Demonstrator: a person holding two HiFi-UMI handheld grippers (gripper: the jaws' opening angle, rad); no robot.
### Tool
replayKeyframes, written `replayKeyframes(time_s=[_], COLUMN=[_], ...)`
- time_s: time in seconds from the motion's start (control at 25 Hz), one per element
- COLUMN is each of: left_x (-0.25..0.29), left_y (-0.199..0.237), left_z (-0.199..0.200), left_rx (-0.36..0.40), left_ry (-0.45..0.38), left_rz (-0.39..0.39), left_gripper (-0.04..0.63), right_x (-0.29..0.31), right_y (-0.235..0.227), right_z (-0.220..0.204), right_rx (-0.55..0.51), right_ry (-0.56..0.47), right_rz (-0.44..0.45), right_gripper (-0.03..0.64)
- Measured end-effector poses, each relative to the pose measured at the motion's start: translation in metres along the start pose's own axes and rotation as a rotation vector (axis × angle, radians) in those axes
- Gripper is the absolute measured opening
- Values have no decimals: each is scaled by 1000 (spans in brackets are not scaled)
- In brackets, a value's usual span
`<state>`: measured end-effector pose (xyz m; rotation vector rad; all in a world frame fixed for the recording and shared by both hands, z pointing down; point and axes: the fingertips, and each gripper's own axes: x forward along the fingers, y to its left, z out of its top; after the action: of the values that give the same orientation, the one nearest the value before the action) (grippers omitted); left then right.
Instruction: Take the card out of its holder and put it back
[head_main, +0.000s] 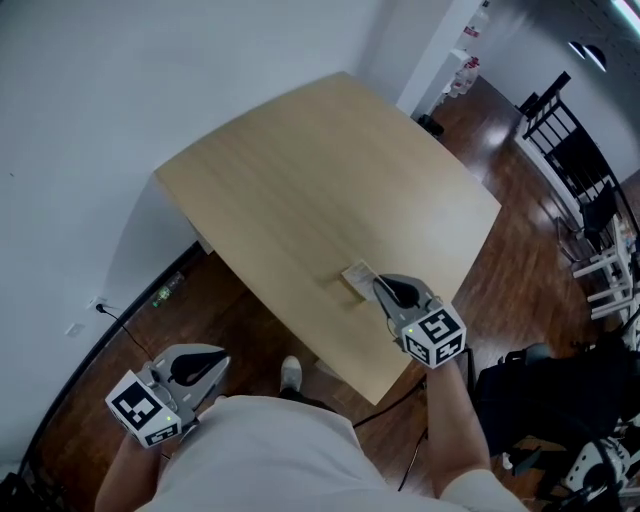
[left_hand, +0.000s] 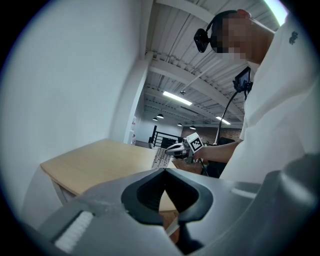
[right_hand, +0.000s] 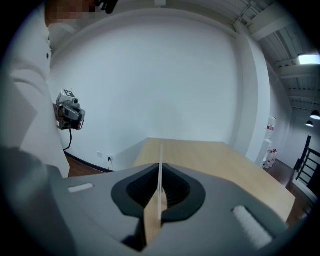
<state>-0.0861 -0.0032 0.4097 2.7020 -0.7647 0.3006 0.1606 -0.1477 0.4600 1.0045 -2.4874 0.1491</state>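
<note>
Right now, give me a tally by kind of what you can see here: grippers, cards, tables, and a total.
Grippers: 2, the left gripper with its jaws together on nothing, and the right gripper
Cards: 1, the card, pinched in the right gripper's jaws
Tables: 1, the table
Total: 4
I can't make out a separate holder.
</note>
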Motion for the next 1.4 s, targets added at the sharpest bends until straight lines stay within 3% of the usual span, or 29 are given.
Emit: replayKeyframes(time_s=[0.8, 1.08, 1.4], left_x=[-102, -105, -84], left_y=[-10, -18, -9], left_z=[-36, -45, -27], left_rx=[30, 78, 55], left_ry=[-1, 45, 7], left_rz=[-73, -115, -121], left_gripper=[3, 3, 5], right_x=[-40, -48, -52], right_y=[242, 250, 202], right_z=[39, 33, 35], right_rx=[-2, 36, 37], right_ry=[-7, -8, -19], right_rz=[95, 55, 9], right_gripper=[20, 20, 20])
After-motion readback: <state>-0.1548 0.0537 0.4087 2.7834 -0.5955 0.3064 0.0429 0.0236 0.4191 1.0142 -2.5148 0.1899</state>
